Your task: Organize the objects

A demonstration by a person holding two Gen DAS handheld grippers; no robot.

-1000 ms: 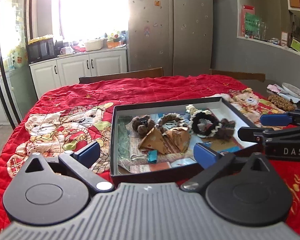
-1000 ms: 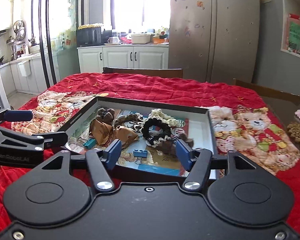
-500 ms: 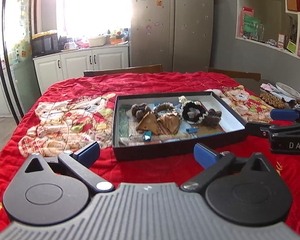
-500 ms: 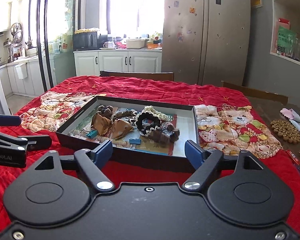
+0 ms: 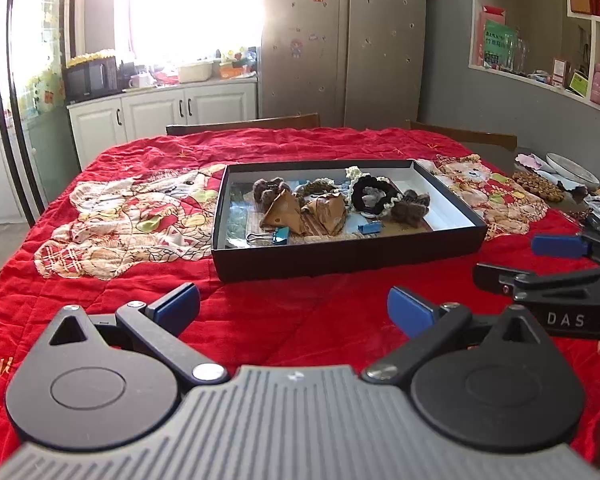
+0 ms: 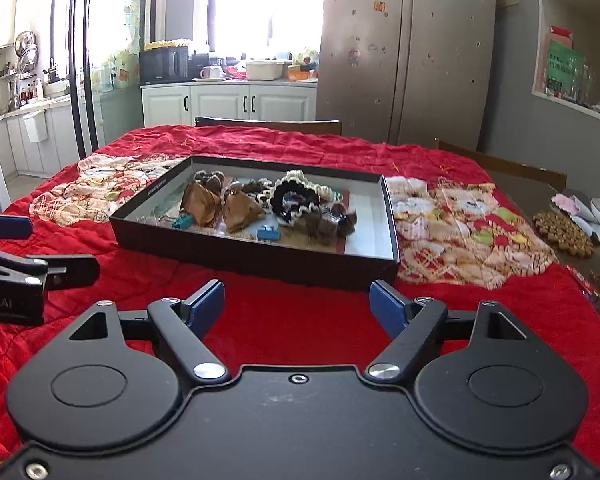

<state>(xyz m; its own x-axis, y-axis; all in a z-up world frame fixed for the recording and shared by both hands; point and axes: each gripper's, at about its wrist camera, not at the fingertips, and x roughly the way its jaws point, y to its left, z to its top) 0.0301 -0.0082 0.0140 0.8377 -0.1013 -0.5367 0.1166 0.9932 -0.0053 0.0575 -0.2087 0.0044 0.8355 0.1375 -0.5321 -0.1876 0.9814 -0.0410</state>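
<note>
left claw (image 5: 293, 307) spread, right claw (image 6: 297, 305) spread, empty

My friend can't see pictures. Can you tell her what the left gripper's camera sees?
A shallow black box sits on a table covered by a red blanket, holding hair scrunchies, two brown pouches and blue binder clips. The left gripper is open and empty in front of it, and the right gripper pokes in from the right side.
</note>
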